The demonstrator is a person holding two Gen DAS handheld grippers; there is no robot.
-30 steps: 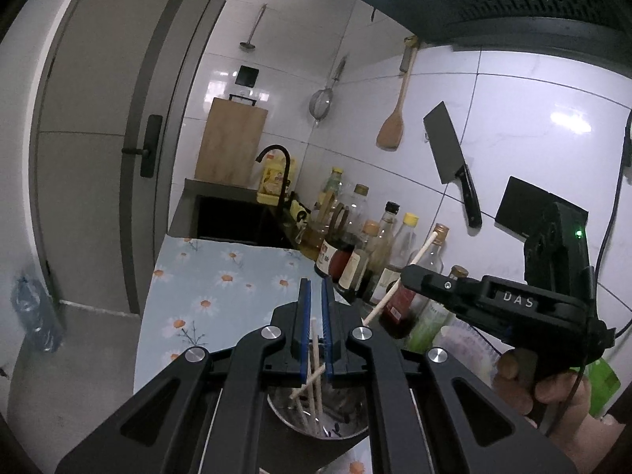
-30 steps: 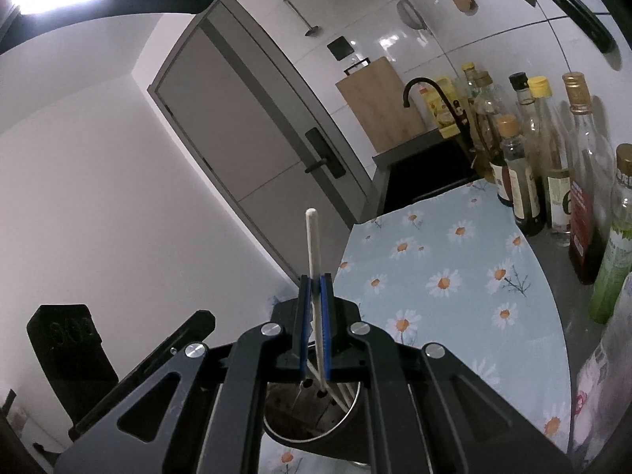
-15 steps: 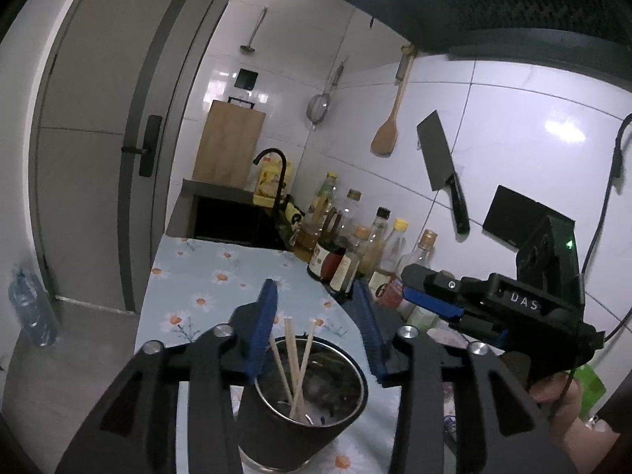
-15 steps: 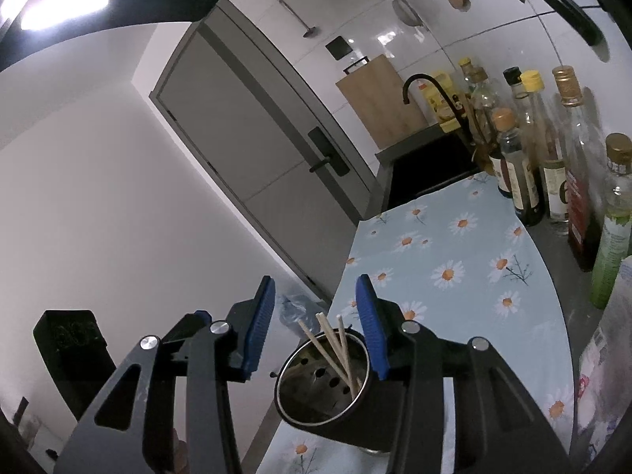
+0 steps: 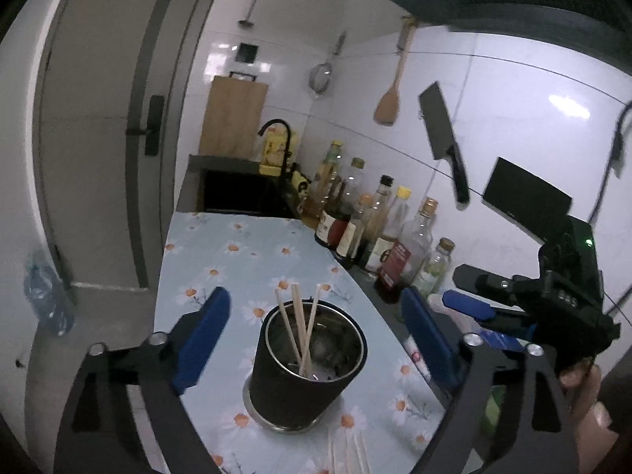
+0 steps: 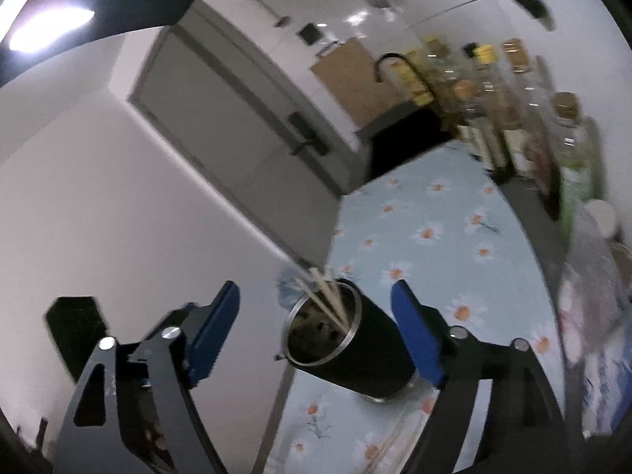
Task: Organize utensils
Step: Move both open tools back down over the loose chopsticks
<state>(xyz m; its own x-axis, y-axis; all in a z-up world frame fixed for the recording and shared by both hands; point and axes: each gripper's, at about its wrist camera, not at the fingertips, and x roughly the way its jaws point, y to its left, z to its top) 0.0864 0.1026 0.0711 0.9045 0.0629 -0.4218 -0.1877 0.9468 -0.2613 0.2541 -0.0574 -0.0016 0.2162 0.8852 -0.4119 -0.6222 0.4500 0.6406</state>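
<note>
left tool (image 5: 316,330) jaws opening, empty, right tool (image 6: 316,326) jaws opening, empty, three chopsticks (image 5: 302,328) standing in black holder (image 5: 306,379), table (image 5: 252,252) front edge

My view of a narrow kitchen: white tiled wall (image 5: 493,91) on the right, grey door (image 5: 98,126) far left, black sink (image 5: 237,193) at the far end — a daisy-print cloth (image 5: 237,260) covers the counter, a ceiling light (image 6: 43,27) glaring overhead.
</note>
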